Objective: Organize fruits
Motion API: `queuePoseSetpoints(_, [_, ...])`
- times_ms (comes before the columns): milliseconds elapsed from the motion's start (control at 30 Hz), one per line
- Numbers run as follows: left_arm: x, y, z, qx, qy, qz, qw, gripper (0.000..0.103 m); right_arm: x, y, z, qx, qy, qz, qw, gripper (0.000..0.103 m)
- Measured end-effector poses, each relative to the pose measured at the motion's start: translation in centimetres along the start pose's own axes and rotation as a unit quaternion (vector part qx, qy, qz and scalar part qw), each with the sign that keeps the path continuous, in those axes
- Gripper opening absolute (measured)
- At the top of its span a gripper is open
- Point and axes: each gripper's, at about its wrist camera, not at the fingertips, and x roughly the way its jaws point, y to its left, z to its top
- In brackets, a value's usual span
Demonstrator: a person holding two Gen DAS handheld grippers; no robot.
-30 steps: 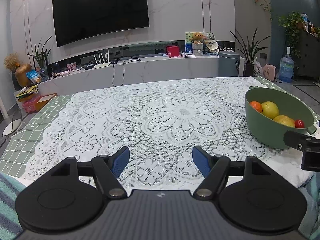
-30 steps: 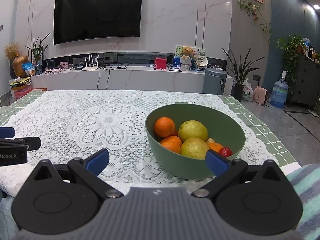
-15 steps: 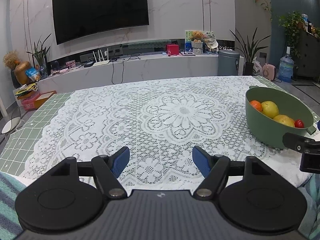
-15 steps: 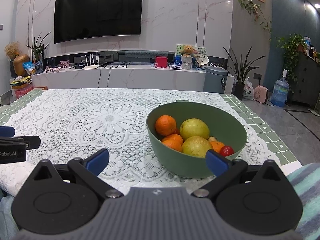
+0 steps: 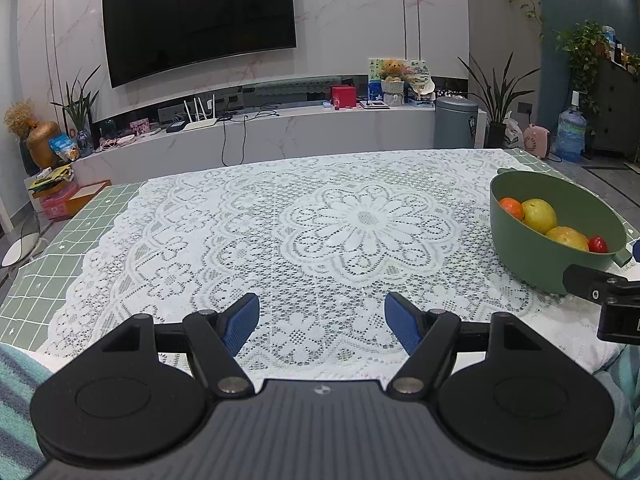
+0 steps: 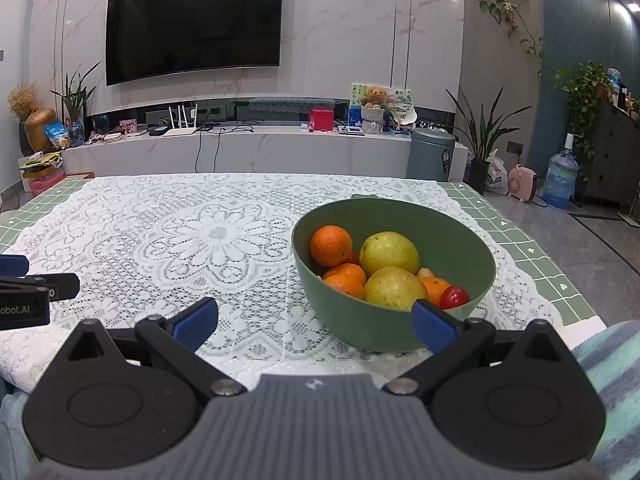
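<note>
Hand-held gripper pair, both spread, nothing held

Left wrist view: left hand-held gripper (image 5: 322, 322) parted over lace desk (image 5: 320, 240); green bowl (image 5: 532, 258) of fruit far right.

Right wrist view: right hand-held gripper (image 6: 314, 320) parted, bowl (image 6: 460, 240) just ahead holding oranges (image 6: 331, 245), pears (image 6: 389, 253), cherry tomato (image 6: 454, 297).

Green fruit bowl (image 5: 532, 256) on lace tablecloth (image 5: 320, 236)

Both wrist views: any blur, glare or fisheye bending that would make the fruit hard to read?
Left wrist view: sharp, but the television bows strongly and the green bowl sits near the frame's right edge, so little of its fruit shows. Right wrist view: sharp and evenly lit, ceiling spots glint on the wall, and the oranges and pears read clearly.
</note>
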Motion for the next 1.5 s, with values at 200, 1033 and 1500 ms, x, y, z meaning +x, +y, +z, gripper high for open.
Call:
queuePoseSetpoints(200, [-0.21, 0.07, 0.07, -0.002, -0.004, -0.003, 1.0, 0.084, 0.03, 0.0, -0.07, 0.002, 0.0, -0.001, 1.0, 0.099])
queuePoseSetpoints(1033, [-0.8, -0.74, 0.17, 0.01, -0.019, -0.032, 0.9993, 0.084, 0.07, -0.12, -0.22, 0.008, 0.005, -0.003, 1.0, 0.099])
queuePoseSetpoints(1500, [-0.74, -0.49, 0.22, -0.001, -0.009, -0.039, 0.9992, 0.084, 0.16, -0.12, -0.28, 0.008, 0.006, -0.003, 1.0, 0.099])
